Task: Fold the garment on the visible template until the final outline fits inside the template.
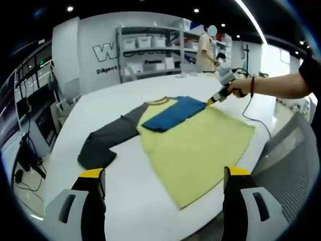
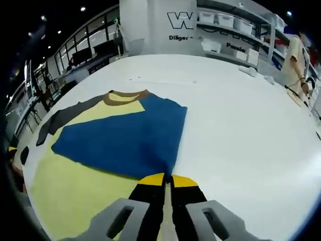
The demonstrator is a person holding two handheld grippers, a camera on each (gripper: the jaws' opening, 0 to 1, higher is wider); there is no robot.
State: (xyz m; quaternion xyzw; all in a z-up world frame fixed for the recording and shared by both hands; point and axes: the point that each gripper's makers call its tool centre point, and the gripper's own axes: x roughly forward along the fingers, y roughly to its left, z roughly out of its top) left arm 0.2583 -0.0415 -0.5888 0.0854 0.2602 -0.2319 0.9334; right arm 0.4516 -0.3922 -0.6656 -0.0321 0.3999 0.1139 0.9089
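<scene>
A shirt with a yellow body (image 1: 195,145) lies flat on the white table (image 1: 125,201). Its grey sleeve (image 1: 108,140) stretches out to the left. The blue sleeve (image 1: 173,113) is folded across the chest, below the brown collar (image 2: 125,95). My left gripper (image 1: 164,173) hovers open and empty at the near table edge, short of the hem. A hand holds my right gripper (image 1: 216,96) at the shirt's far side. In the right gripper view my right gripper (image 2: 168,182) is shut on the fold edge of the blue sleeve (image 2: 125,138), over the yellow body (image 2: 75,191).
Shelves with white bins (image 1: 148,42) stand behind the table, with a person (image 1: 205,50) beside them. A grey chair (image 1: 293,150) sits at the right table edge. A dark cable (image 1: 256,120) runs over the table near the shirt. Bare tabletop (image 2: 241,130) stretches to the right.
</scene>
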